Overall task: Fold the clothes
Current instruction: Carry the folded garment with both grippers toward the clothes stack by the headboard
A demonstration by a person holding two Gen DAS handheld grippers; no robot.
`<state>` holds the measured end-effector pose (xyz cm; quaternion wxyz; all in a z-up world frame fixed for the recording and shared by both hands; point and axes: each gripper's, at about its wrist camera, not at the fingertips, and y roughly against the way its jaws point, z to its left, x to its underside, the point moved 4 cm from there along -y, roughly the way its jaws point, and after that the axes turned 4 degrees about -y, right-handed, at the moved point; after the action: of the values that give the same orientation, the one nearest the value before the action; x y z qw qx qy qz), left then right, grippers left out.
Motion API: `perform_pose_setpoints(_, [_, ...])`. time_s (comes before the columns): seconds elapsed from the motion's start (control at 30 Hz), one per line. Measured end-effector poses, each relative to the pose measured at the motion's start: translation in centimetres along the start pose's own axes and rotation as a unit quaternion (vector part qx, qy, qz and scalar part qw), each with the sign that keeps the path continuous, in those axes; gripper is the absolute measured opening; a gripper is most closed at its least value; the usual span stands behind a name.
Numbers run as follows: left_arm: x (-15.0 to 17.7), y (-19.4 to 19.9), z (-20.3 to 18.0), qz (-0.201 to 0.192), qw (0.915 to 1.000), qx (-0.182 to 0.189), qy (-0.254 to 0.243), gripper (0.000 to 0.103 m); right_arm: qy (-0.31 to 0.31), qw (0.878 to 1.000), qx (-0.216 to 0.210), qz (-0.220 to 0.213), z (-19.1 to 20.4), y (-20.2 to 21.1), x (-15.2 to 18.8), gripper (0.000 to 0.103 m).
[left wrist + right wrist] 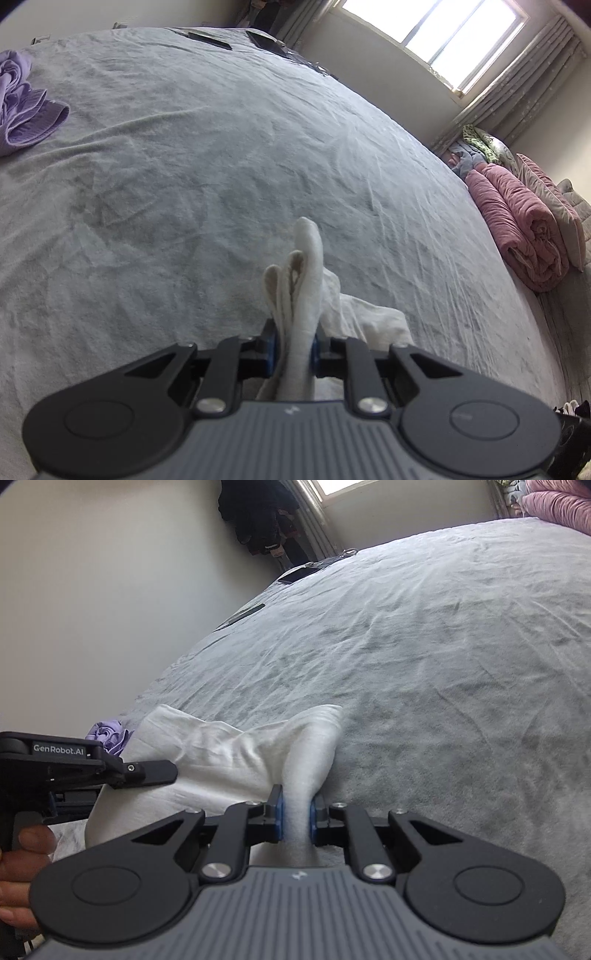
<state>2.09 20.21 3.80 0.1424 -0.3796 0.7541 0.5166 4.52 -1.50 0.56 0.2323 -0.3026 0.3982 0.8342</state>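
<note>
Two grippers pinch white garment (207,760) at lower centre of frame, above grey bed (443,664). Left gripper (291,349) clamps bunched layers; right gripper (295,821) nips one corner. Cloth looks soft, light, floppy; grip hems or corners.

Grey bed (221,166), bright curtained window (454,40), plain walls (92,590).
</note>
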Motion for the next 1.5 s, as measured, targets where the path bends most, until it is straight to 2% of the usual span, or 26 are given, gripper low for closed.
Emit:
perform_pose_setpoints(0.3, [0.8,-1.4,-3.6,0.008,0.9996,0.020,-0.015,0.017,0.028,0.999,0.030,-0.015,-2.4,3.4,-1.6,0.013])
perform_pose_setpoints(0.8, [3.9,-2.7,-13.4,0.011,0.9959,0.061,-0.065,0.017,0.055,0.995,0.082,-0.032,-8.3,9.6,-3.9,0.013])
perform_pose_setpoints(1.07, [6.3,-3.5,-17.7,0.022,0.9928,0.064,-0.099,0.017,0.085,0.990,0.107,-0.027,-11.2,12.5,-4.2,0.013])
perform_pose_setpoints(1.27, [8.1,-3.2,-21.1,0.016,0.9902,0.066,-0.122,0.017,0.094,0.988,0.117,-0.035,-13.3,14.8,-4.5,0.013])
perform_pose_setpoints(1.5, [9.6,-3.2,-24.5,0.019,0.9899,0.059,-0.128,0.017,0.094,0.987,0.124,-0.032,-15.7,17.2,-4.9,0.013])
